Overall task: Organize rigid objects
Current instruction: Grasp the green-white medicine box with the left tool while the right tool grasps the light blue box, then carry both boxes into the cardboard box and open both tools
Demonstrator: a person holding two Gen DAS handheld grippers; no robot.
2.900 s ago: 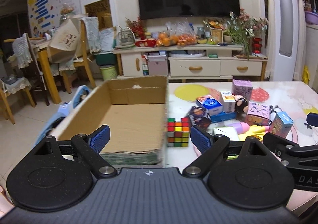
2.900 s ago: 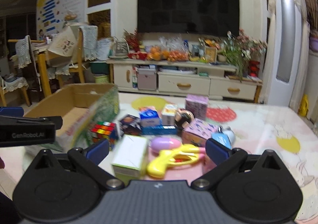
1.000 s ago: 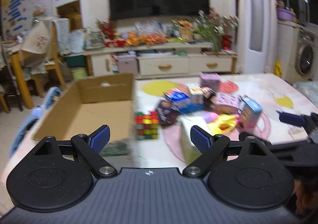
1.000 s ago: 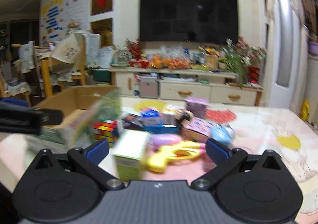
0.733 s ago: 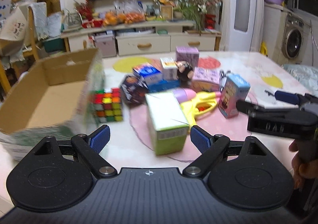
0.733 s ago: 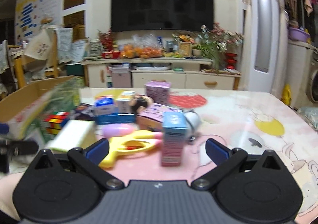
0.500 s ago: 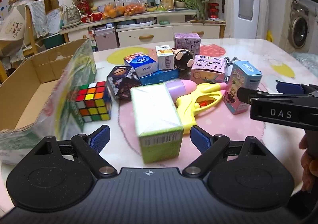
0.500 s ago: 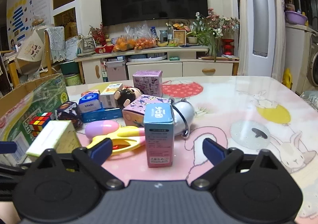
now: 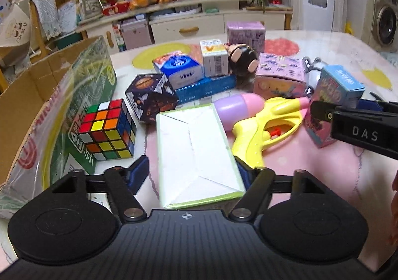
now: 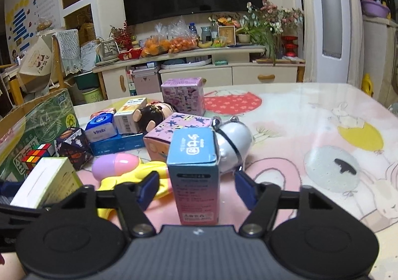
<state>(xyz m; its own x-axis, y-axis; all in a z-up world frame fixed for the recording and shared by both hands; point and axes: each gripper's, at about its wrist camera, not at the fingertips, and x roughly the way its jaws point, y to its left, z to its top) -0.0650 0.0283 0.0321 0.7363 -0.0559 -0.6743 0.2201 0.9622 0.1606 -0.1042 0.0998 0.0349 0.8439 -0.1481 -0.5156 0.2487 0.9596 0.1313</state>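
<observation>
My left gripper (image 9: 192, 175) is open, its jaws on either side of a white box with green edges (image 9: 196, 153) that stands on the table; the pads sit close to its sides, contact unclear. My right gripper (image 10: 196, 189) is open around an upright blue and pink carton (image 10: 194, 170), with gaps on both sides. The carton also shows in the left wrist view (image 9: 333, 103), behind the right gripper's finger (image 9: 358, 131). A Rubik's cube (image 9: 107, 131) stands beside the open cardboard box (image 9: 22, 111) at the left.
A yellow water gun with a pink and purple tank (image 9: 263, 118), a dark patterned cube (image 9: 151, 98), a blue Vinda tissue pack (image 9: 179, 71), purple and pink boxes (image 9: 278, 76), a round black toy (image 9: 242, 61) and a silver pig-shaped toy (image 10: 233, 140) crowd the table's middle.
Both grippers have swung right from the cardboard box and moved forward and down. The left now straddles the white box, the right straddles the blue carton. Both have narrowed a little.
</observation>
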